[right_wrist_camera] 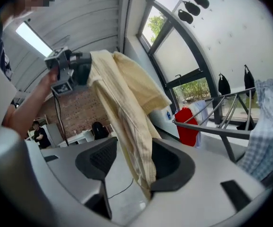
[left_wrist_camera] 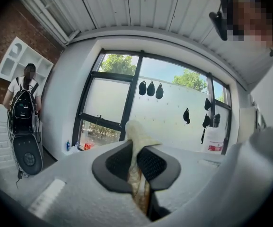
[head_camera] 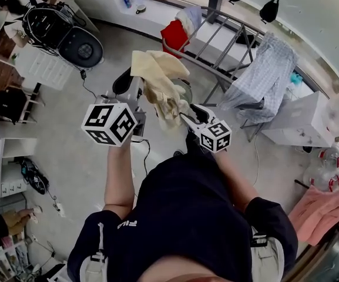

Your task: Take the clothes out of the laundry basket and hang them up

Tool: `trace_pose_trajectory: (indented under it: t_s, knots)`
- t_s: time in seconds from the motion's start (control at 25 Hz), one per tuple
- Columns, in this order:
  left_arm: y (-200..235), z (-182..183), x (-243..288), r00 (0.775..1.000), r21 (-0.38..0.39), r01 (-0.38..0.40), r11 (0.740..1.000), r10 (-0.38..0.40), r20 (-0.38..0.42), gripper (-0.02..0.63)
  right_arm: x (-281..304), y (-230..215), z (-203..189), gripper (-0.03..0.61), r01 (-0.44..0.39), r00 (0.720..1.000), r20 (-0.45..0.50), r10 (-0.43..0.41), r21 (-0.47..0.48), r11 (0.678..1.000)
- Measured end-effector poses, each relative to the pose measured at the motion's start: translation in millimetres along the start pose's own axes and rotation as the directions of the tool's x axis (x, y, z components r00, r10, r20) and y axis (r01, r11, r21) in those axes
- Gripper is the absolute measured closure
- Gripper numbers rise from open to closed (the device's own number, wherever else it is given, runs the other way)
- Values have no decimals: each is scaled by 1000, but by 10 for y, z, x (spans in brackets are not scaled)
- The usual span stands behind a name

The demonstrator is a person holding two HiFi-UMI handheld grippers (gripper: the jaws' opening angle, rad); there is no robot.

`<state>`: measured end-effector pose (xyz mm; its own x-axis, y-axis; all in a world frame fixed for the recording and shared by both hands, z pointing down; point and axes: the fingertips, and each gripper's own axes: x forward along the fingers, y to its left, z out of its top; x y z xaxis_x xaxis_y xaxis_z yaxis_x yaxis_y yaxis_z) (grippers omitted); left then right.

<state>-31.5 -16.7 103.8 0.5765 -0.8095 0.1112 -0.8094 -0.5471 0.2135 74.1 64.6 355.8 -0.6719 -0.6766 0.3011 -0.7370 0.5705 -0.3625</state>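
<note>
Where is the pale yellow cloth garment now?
The pale yellow garment hangs at the head view's centre, pinched by the left gripper, its lower part between the open jaws of the right gripper, near the grey drying rack.

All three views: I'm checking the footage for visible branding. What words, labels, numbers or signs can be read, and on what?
"FIL": white letters on the person's dark shirt, apparently cut short by a fold.
Marker cubes: coded squares only, no words.
Red label on the white jug: too blurred to read.
Red labels on the bottles: too small to read.
</note>
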Motion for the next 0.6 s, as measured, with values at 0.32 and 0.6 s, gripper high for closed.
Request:
trace_pose_trajectory:
  t_s: [0.32, 0.6]
  knots:
    - [-51, 428, -150, 997, 24, 17, 1000, -18, 76, 581, 640, -334, -312, 314, 61, 994, -87, -63, -33, 998]
    - [199, 552, -356, 993, 18, -47, 999, 45, 111, 581, 975, -378, -1, 551, 110, 993, -40, -114, -100, 989]
